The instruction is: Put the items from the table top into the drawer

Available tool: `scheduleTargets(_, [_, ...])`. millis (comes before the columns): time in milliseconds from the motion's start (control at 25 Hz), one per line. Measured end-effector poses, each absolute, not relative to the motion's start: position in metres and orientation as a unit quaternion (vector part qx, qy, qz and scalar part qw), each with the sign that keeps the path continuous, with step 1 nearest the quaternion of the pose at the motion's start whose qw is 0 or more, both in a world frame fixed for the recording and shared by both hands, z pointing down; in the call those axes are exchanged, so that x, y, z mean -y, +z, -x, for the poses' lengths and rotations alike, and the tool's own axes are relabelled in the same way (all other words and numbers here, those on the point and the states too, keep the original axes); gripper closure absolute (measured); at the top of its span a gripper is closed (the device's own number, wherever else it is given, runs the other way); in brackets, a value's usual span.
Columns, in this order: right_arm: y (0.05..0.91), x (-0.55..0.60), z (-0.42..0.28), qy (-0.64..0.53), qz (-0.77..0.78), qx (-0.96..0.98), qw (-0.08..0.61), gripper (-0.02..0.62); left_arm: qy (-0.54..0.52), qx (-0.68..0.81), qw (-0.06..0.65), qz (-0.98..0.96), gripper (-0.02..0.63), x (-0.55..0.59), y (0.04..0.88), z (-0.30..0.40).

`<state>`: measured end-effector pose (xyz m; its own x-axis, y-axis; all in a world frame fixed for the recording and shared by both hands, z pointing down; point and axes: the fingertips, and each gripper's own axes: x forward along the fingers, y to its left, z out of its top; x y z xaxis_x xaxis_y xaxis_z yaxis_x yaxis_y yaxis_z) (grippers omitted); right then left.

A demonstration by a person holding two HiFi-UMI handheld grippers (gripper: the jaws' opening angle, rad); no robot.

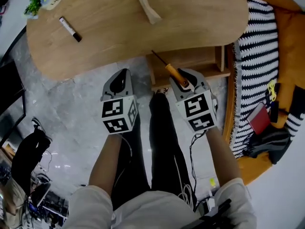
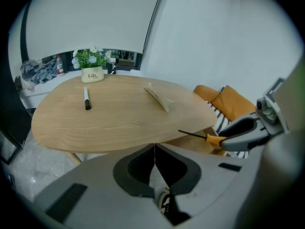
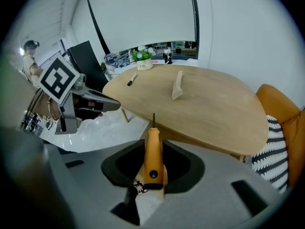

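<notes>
You carry a screwdriver (image 3: 152, 161) in the right gripper (image 1: 185, 81). It looks light and stiff, with a smooth, tapering orange handle and a thin dark shaft. The handle is the place to hold it, as you do now. A grip on the shaft would probably let it swing or slide.

The right jaws stand partway apart, clamped on the handle from both sides. The shaft pokes out ahead of the tips. In the head view it sits right of centre, just below the counter (image 1: 143, 32) edge, with its tip aimed at the open wooden drawer (image 1: 200, 58) under the counter. Expect the handle to roll a little if you loosen your grip before it rests on the drawer floor.

The jaws of the left gripper (image 2: 154, 149) are pressed together with nothing between them. That gripper hangs left of centre, above the grey floor.

On the counter, a black marker (image 1: 70, 29) lies at the upper left. A pale wooden piece (image 1: 147, 6) lies at top centre. Both look light and rigid, and the round marker may roll.
</notes>
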<state>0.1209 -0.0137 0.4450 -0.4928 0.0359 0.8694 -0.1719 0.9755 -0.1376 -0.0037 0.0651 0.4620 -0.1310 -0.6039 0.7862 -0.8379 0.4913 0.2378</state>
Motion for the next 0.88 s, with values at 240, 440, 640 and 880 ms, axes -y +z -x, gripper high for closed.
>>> scheduleTargets(240, [0.443,0.022,-0.157,0.112,-0.040,0.854,0.506,0.486,0.134,0.736,0.439,-0.497,0.596,-0.047,0.458,-0.022])
scheduleTargets(440, [0.451,0.024,-0.164,0.114,-0.017,0.852,0.511,0.485,0.135,0.738,0.440,-0.494,0.595,-0.040,0.463,-0.032])
scheduleTargets(640, [0.450,0.024,-0.168,0.113,0.021,0.862,0.495,0.482,0.132,0.743,0.443,-0.484,0.595,-0.037,0.466,-0.043])
scheduleTargets(880, [0.450,0.067,-0.172,0.132,-0.045,0.876,0.462,0.366,0.130,0.742,0.449,-0.481,0.595,-0.033,0.473,-0.054])
